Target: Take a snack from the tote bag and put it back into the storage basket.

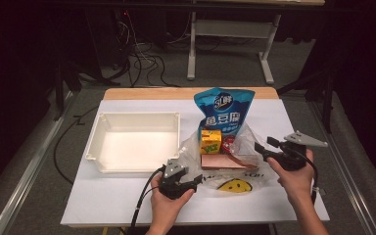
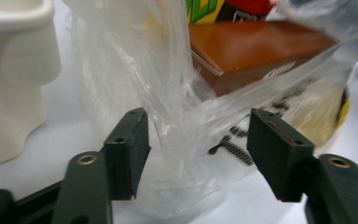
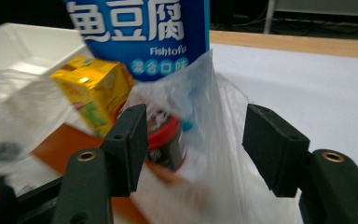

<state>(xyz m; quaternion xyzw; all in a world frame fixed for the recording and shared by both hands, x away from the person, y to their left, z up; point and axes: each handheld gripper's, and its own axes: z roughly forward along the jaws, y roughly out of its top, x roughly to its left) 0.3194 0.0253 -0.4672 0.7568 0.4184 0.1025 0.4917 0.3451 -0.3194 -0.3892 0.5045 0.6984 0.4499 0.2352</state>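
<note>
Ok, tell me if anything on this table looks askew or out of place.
The clear plastic bag lies slumped open on the table, with the brown box and yellow carton half out of its mouth. The blue pouch stands upright behind them. The white bin sits square. Nothing looks spilled or damaged.

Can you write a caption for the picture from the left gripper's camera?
Open left gripper straddling the clear plastic bag that holds a brown box.

My table, white-topped. A white bin sits near its left edge. A clear plastic bag of groceries lies centre-right.
</note>
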